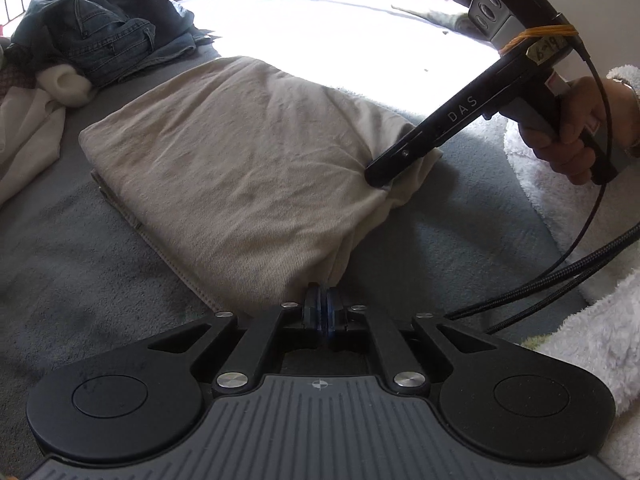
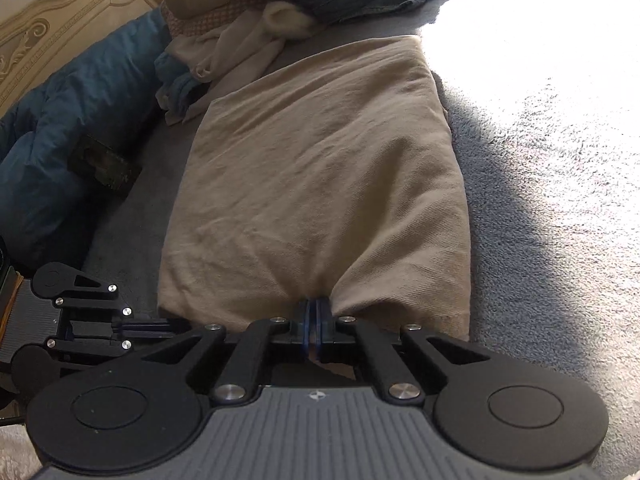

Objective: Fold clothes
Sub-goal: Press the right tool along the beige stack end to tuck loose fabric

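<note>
The beige garment (image 1: 248, 152) lies flat on the grey blanket (image 1: 80, 264), already doubled over into a rough rectangle, near edge toward the person. Both claws are clamped tight on that near edge: the left gripper (image 1: 321, 300) pinches one corner, the right gripper (image 2: 313, 312) pinches the other, cloth bunching up at each pinch.

Looks like the start of another fold, with both corners grabbed and ready to lift. Next move probably wants both hands rising together and carrying the edge evenly to the far end, or it'll skew.

The jeans (image 1: 100, 36) and other clothes sit piled at the blanket's far corner, well apart.
</note>
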Motion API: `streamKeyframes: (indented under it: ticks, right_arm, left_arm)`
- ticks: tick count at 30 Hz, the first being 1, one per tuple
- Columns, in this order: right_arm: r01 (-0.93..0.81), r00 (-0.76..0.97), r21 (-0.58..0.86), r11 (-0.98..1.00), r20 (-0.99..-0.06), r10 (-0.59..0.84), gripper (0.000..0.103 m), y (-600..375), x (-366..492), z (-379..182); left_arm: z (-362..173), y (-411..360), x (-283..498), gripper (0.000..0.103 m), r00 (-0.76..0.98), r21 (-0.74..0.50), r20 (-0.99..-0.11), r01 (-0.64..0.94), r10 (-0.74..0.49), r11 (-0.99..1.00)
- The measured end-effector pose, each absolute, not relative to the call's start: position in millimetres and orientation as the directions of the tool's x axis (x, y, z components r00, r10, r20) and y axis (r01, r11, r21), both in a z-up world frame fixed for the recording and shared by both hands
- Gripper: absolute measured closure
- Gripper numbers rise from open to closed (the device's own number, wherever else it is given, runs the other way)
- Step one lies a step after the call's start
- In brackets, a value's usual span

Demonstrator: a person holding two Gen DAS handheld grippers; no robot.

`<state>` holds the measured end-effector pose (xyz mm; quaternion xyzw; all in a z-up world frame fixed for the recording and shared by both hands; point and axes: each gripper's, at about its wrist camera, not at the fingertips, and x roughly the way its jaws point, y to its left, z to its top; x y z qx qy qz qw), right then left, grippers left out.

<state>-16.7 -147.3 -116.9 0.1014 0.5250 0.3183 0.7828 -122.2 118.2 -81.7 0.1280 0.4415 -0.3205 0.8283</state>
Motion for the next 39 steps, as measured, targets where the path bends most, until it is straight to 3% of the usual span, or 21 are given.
streamKeyframes:
  ticks: [2,3,5,10,19,23,27,32,39]
  right_arm:
    - [-0.389,0.248,0.495,0.777,-0.756,0.606,0.103,-146.9,-16.6,-116.7]
    - [-0.386,0.248,0.497,0.777,-0.756,0.606,0.103,-147.0,-16.3,-116.5]
    - [-0.388,0.251,0.495,0.778,-0.755,0.606,0.103,-146.7,-16.5,-116.0]
    - [-0.397,0.264,0.479,0.783,-0.757,0.597,0.103,-145.4,-19.1,-114.4]
    - [-0.397,0.278,0.464,0.792,-0.761,0.586,0.103,-147.1,-22.7,-109.7]
    - [-0.388,0.276,0.461,0.798,-0.768,0.578,0.1,-146.3,-23.4,-102.6]
    - [-0.442,0.343,0.346,0.827,-0.787,0.513,0.101,-146.9,-33.0,-87.9]
    - [-0.204,0.3,0.442,0.874,-0.821,0.486,0.103,-188.8,-20.3,-103.7]
    - [-0.168,0.403,0.439,0.883,-0.787,0.468,0.099,-206.7,-23.2,-72.8]
  left_arm:
    - [-74.0,126.0,-125.9,0.095,0.405,-0.098,-0.809,0.622,-0.426,0.777]
    - [-68.9,130.0,-127.5,0.087,0.414,-0.11,-0.802,0.606,-0.431,0.788]
    - [-58.7,137.0,-128.8,0.084,0.437,-0.143,-0.78,0.574,-0.449,0.806]
    - [-45.4,132.3,-116.6,0.084,0.504,-0.205,-0.703,0.533,-0.502,0.821]
    - [-95.4,64.9,-104.3,0.081,0.547,0.022,-0.727,0.624,-0.416,0.781]
    - [-97.5,69.7,-104.4,0.079,0.55,0.0,-0.717,0.613,-0.428,0.79]
    - [-98.2,72.6,-104.3,0.079,0.549,-0.022,-0.71,0.609,-0.441,0.793]
    - [-99.0,74.0,-104.5,0.079,0.547,-0.034,-0.705,0.611,-0.452,0.791]
    - [-100.0,74.7,-105.2,0.079,0.547,-0.032,-0.703,0.614,-0.455,0.788]
